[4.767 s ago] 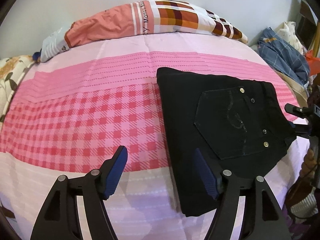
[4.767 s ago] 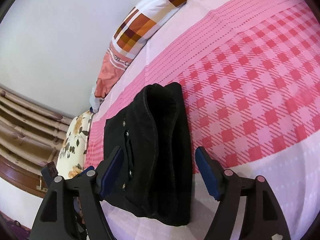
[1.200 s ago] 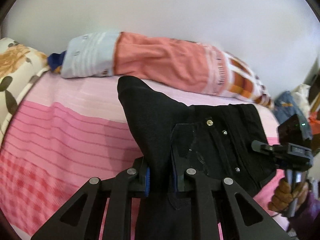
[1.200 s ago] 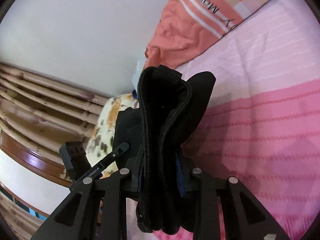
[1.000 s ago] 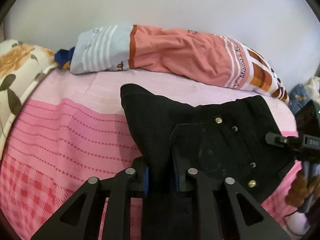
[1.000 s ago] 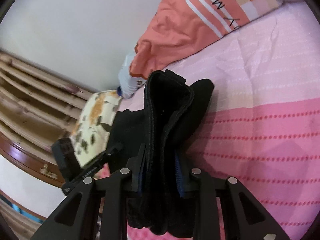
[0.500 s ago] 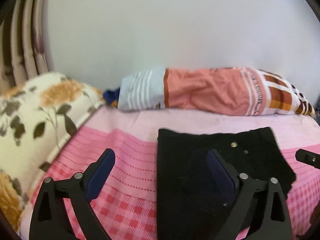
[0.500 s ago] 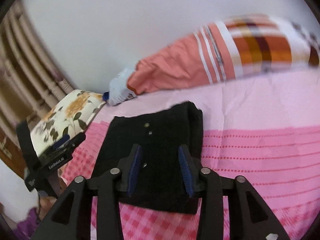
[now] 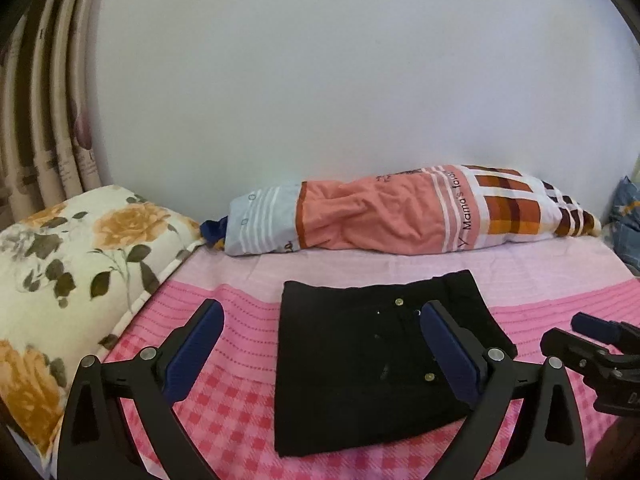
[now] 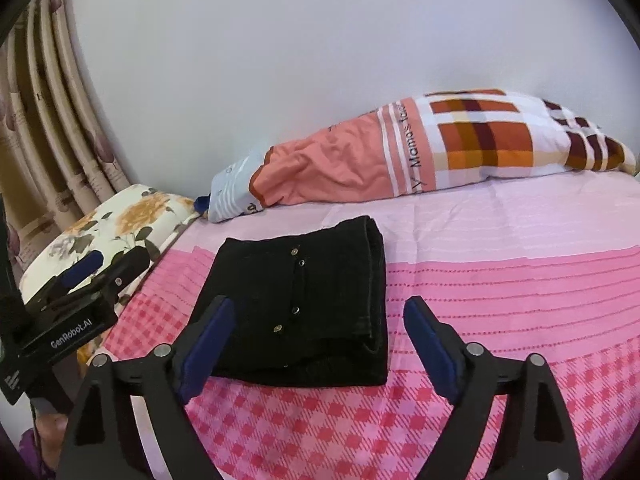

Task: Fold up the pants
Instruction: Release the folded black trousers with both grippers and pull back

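The black pants [image 9: 360,368] lie folded in a flat rectangle on the pink checked bed sheet [image 9: 240,400], with pocket studs facing up. My left gripper [image 9: 320,316] hovers above and behind them, its jaws opening wide, the blue pads touching nothing. In the right wrist view the pants [image 10: 304,304] show their thick folded edge on the right side. My right gripper [image 10: 319,312] is also opening, its pads clear of the cloth. Each gripper appears at the edge of the other's view: the right gripper [image 9: 600,344] and the left gripper [image 10: 80,292].
A long orange and plaid bolster [image 9: 380,216] lies along the white wall behind the pants. A floral pillow [image 9: 72,264] sits at the left, with curtains [image 9: 40,100] behind it. Blue clothes [image 9: 624,216] lie at the far right. Bare sheet [image 10: 500,300] stretches right of the pants.
Both grippers were shut on the folded pants and holding them up; they have let go, opened wide and drawn back and up. The pants now lie flat on the bed.
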Action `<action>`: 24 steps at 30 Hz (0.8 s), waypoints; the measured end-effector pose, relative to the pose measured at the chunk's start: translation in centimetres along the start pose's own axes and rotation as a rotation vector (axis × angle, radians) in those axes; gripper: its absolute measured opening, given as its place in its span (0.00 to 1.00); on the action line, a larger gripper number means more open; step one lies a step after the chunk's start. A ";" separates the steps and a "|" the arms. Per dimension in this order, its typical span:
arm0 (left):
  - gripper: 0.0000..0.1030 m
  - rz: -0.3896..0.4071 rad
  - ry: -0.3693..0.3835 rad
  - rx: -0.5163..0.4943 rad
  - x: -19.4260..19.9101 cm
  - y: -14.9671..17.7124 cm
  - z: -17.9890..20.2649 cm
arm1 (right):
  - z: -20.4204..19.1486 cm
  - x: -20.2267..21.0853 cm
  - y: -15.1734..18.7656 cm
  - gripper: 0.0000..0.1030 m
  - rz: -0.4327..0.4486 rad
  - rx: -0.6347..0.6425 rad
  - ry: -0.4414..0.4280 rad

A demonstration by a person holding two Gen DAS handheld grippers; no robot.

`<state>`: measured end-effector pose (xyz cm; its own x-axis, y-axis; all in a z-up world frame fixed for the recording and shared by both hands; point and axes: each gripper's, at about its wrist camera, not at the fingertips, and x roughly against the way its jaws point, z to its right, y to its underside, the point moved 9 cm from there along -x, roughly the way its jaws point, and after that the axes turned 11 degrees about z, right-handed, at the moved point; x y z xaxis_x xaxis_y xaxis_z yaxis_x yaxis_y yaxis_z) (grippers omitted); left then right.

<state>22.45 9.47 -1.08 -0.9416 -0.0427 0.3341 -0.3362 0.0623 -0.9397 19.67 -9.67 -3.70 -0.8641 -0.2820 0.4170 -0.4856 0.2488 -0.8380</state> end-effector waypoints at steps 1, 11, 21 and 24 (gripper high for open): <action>0.96 0.002 -0.005 -0.002 0.3 -0.1 0.1 | -0.1 0.4 -0.2 0.86 0.012 0.006 0.010; 0.99 0.021 -0.078 0.069 3.6 -0.9 -1.2 | -1.0 3.2 -1.1 0.99 0.096 0.051 0.074; 1.00 0.008 -0.107 0.088 4.1 -0.1 -2.1 | -0.6 3.2 0.3 0.99 0.044 0.003 0.099; 1.00 0.053 -0.182 0.118 4.9 -0.3 -3.0 | -0.7 3.3 0.3 0.99 0.035 -0.007 0.087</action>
<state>17.90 12.20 1.08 -0.9351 -0.2227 0.2756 -0.2720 -0.0470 -0.9611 16.54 -9.86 -2.32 -0.8887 -0.1917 0.4166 -0.4555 0.2639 -0.8502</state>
